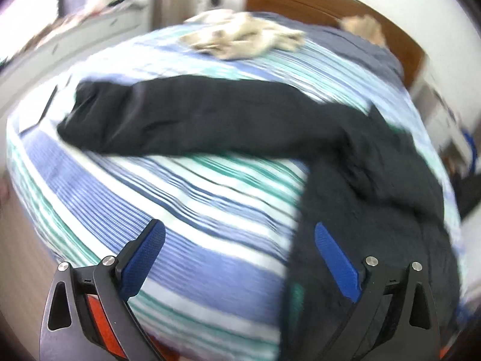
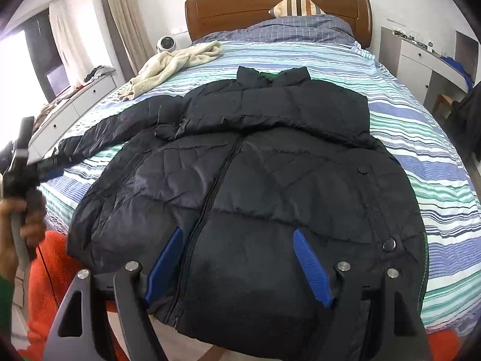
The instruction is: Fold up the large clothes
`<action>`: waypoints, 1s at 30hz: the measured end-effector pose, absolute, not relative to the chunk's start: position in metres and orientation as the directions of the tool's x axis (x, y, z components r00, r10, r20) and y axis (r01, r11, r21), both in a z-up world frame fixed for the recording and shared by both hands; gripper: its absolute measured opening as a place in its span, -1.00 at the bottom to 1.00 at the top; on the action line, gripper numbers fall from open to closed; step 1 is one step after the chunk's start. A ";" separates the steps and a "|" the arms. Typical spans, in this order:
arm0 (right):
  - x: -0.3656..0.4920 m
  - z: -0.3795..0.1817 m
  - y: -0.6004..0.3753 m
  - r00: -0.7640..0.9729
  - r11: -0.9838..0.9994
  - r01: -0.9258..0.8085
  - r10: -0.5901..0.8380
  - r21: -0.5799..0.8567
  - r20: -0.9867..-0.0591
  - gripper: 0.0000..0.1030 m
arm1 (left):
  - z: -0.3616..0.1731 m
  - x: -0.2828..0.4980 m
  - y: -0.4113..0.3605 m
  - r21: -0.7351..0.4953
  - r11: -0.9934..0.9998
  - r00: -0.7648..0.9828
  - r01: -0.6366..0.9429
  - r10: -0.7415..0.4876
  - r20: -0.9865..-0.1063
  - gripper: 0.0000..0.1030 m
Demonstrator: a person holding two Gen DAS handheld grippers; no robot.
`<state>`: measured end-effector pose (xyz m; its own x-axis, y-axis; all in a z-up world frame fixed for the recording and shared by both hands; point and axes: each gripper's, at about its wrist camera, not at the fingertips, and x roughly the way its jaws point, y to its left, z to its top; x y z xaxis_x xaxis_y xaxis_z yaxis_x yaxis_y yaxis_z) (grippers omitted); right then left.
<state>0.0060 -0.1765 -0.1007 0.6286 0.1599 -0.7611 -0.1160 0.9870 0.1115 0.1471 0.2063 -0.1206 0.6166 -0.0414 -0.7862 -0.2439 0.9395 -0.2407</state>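
A black puffer jacket [image 2: 255,180] lies front up and zipped on the striped bed [image 2: 421,156], collar toward the headboard. One sleeve [image 2: 114,129] stretches out to the left; the other side looks folded in across the chest. My right gripper [image 2: 237,232] hovers open over the jacket's lower front, near the hem. My left gripper [image 2: 45,168], held in a hand, sits by that sleeve's cuff. In the blurred left wrist view the left gripper [image 1: 239,227] stands wide open over bare bedspread, its right finger [image 1: 336,261] above the jacket's edge [image 1: 375,210], the sleeve [image 1: 195,117] lying beyond.
A cream fleece garment [image 2: 174,63] lies at the bed's far left. A wooden headboard [image 2: 240,9] and a pillow [image 2: 297,4] are at the back. White drawers [image 2: 75,102] run along the left, a desk [image 2: 421,57] stands on the right. A person's hand [image 2: 12,225] and orange clothing [image 2: 51,264] are near left.
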 end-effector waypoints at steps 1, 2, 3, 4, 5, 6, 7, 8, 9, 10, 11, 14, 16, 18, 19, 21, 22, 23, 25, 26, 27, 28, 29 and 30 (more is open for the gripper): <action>0.006 -0.101 -0.178 0.629 0.988 -0.111 0.156 0.111 -0.762 0.50 | -0.125 0.155 0.222 -0.282 0.919 0.618 -0.275 -0.055 -0.784 0.94; 0.006 -0.102 -0.179 0.627 0.989 -0.104 0.150 0.109 -0.764 0.50 | -0.131 0.162 0.236 -0.306 0.901 0.616 -0.309 -0.055 -0.786 0.94; 0.007 -0.103 -0.179 0.624 0.989 -0.100 0.146 0.108 -0.767 0.50 | -0.136 0.169 0.249 -0.320 0.881 0.613 -0.348 -0.045 -0.789 0.94; 0.008 -0.104 -0.180 0.621 0.989 -0.096 0.146 0.110 -0.770 0.50 | -0.144 0.178 0.264 -0.334 0.859 0.610 -0.389 -0.032 -0.792 0.94; 0.009 -0.104 -0.180 0.620 0.989 -0.094 0.146 0.112 -0.770 0.50 | -0.150 0.186 0.275 -0.337 0.843 0.603 -0.420 -0.018 -0.797 0.94; 0.009 -0.103 -0.179 0.621 0.989 -0.096 0.149 0.114 -0.770 0.50 | -0.158 0.196 0.288 -0.329 0.822 0.590 -0.465 0.011 -0.807 0.94; 0.009 -0.102 -0.179 0.622 0.989 -0.098 0.151 0.115 -0.769 0.50 | -0.165 0.205 0.299 -0.322 0.805 0.579 -0.498 0.032 -0.815 0.94; 0.009 -0.101 -0.177 0.622 0.988 -0.101 0.152 0.114 -0.768 0.50 | -0.172 0.213 0.309 -0.320 0.787 0.568 -0.527 0.047 -0.822 0.94; 0.008 -0.100 -0.176 0.623 0.988 -0.105 0.153 0.112 -0.767 0.50 | -0.180 0.222 0.322 -0.322 0.763 0.558 -0.560 0.061 -0.827 0.94; 0.008 -0.100 -0.174 0.623 0.988 -0.108 0.153 0.110 -0.767 0.50 | -0.184 0.226 0.328 -0.327 0.747 0.558 -0.579 0.071 -0.826 0.94; 0.007 -0.099 -0.173 0.623 0.988 -0.110 0.152 0.107 -0.768 0.50 | -0.187 0.230 0.334 -0.335 0.729 0.563 -0.597 0.083 -0.822 0.94; 0.006 -0.101 -0.169 0.614 0.988 -0.114 0.151 0.103 -0.775 0.50 | -0.188 0.239 0.351 -0.367 0.663 0.575 -0.652 0.117 -0.810 0.95; 0.005 -0.103 -0.166 0.611 0.988 -0.115 0.154 0.105 -0.777 0.50 | -0.188 0.242 0.356 -0.377 0.621 0.569 -0.687 0.137 -0.811 0.95; 0.004 -0.105 -0.164 0.603 0.987 -0.119 0.161 0.112 -0.781 0.50 | -0.186 0.243 0.357 -0.359 0.605 0.555 -0.711 0.168 -0.815 0.57; 0.003 -0.106 -0.163 0.602 0.986 -0.122 0.167 0.117 -0.781 0.50 | -0.184 0.245 0.355 -0.335 0.604 0.542 -0.723 0.197 -0.817 0.27; 0.001 -0.105 -0.162 0.606 0.984 -0.129 0.175 0.121 -0.776 0.50 | -0.178 0.251 0.353 -0.328 0.640 0.549 -0.694 0.177 -0.817 -0.74; 0.000 -0.103 -0.162 0.612 0.983 -0.135 0.180 0.122 -0.770 0.50 | -0.170 0.255 0.350 -0.322 0.670 0.556 -0.669 0.164 -0.815 -0.75; -0.001 -0.102 -0.163 0.616 0.983 -0.138 0.182 0.123 -0.766 0.50 | -0.159 0.257 0.343 -0.293 0.699 0.562 -0.653 0.188 -0.806 -0.78; -0.003 -0.100 -0.165 0.626 0.982 -0.139 0.185 0.125 -0.758 0.50 | -0.124 0.262 0.322 -0.226 0.779 0.609 -0.585 0.238 -0.757 -0.80; -0.003 -0.099 -0.167 0.631 0.982 -0.137 0.187 0.129 -0.753 0.50 | -0.106 0.262 0.310 -0.202 0.808 0.635 -0.554 0.252 -0.730 -0.80; -0.004 -0.099 -0.169 0.634 0.982 -0.132 0.188 0.134 -0.750 0.50 | -0.082 0.262 0.293 -0.175 0.841 0.670 -0.512 0.264 -0.694 -0.80; -0.004 -0.099 -0.172 0.639 0.982 -0.124 0.190 0.143 -0.745 0.50 | -0.062 0.263 0.277 -0.154 0.867 0.702 -0.473 0.266 -0.661 -0.80; -0.005 -0.099 -0.173 0.642 0.981 -0.120 0.192 0.150 -0.743 0.50 | -0.040 0.264 0.256 -0.123 0.898 0.739 -0.422 0.262 -0.621 -0.80; -0.005 -0.099 -0.175 0.644 0.981 -0.115 0.194 0.158 -0.740 0.50 | -0.021 0.265 0.233 -0.088 0.925 0.772 -0.371 0.254 -0.583 -0.80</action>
<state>-0.0046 -0.1751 -0.0992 0.6439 0.1941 -0.7401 -0.1147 0.9808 0.1575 0.2653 0.2333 -0.0206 0.7716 0.2542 -0.5831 -0.3708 0.9246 -0.0877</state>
